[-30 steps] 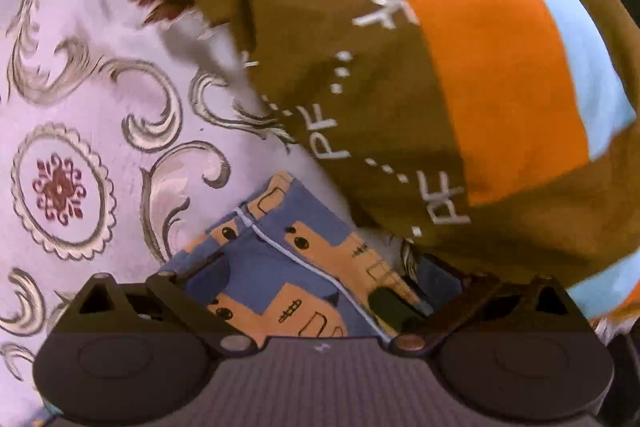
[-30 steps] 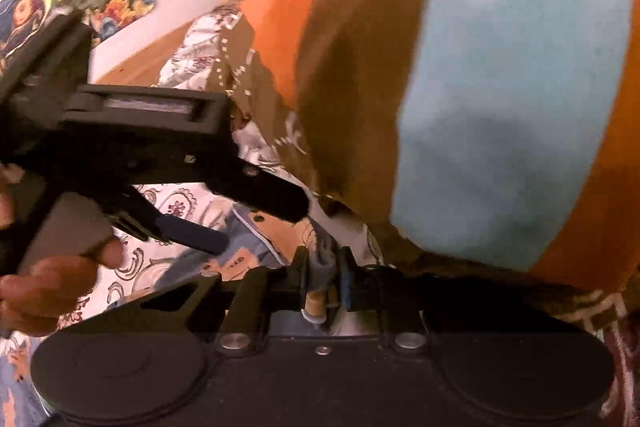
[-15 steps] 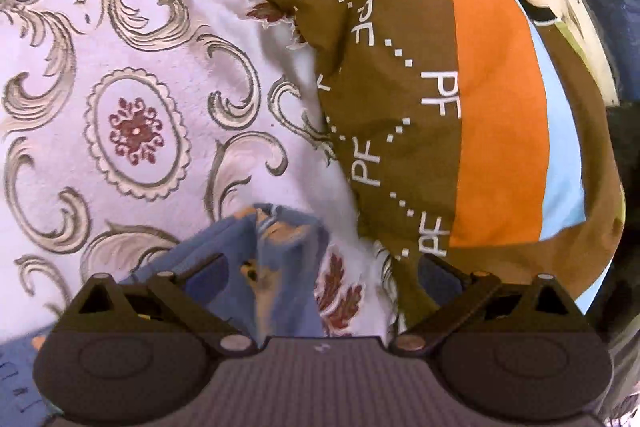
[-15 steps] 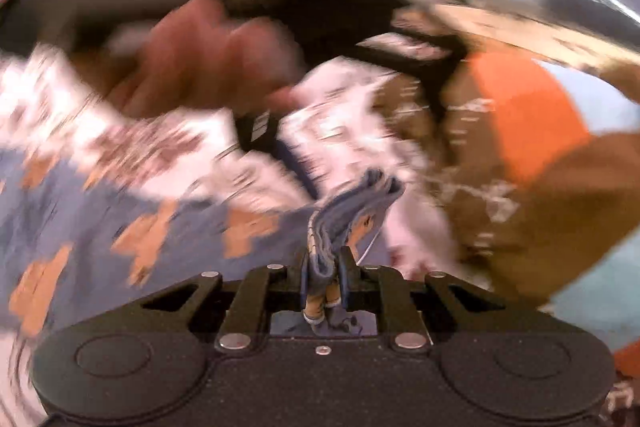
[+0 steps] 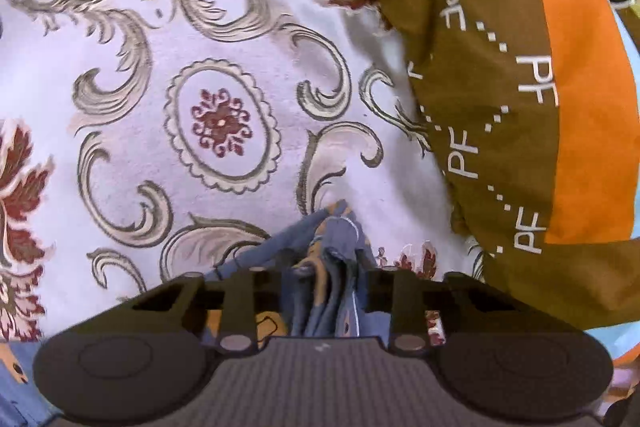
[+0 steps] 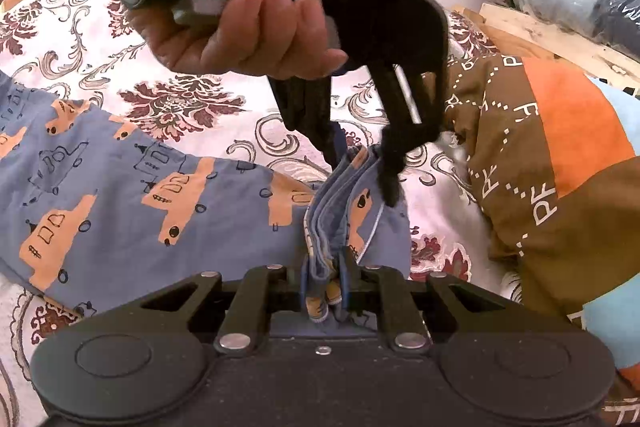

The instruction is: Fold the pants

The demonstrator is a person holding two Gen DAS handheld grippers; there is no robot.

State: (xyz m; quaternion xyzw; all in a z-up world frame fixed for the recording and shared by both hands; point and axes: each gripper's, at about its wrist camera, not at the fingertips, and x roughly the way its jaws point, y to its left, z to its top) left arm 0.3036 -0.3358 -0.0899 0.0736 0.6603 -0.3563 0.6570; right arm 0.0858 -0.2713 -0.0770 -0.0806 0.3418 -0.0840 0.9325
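Right now we are holding the pants (image 6: 132, 195) by one bunched end with both tools at once. They are blue with orange trucks printed on them, lying flat across the flowered bedsheet (image 5: 120, 75) and trailing off to the left in the right wrist view. Our right gripper (image 6: 325, 269) is pinching a stack of several layers at the near corner, its jaws pressed together on the cloth. Our left gripper (image 6: 360, 167) is coming down from above, held in the left hand (image 6: 256, 27), and its jaws are closed on the far corner of the same edge; its own camera shows blue cloth gathered between the fingers.

To do this fold well, we are aiming to keep both pinches level and pull them gently apart, so the edge between them goes taut rather than sagging. We are judging that all the layers should be inside each grip, since a slipped inner layer would spoil the crease. The brown and orange blanket (image 6: 552, 155) is lying just beside the working end, so we are steering clear of snagging it while carrying the edge over the rest of the garment.
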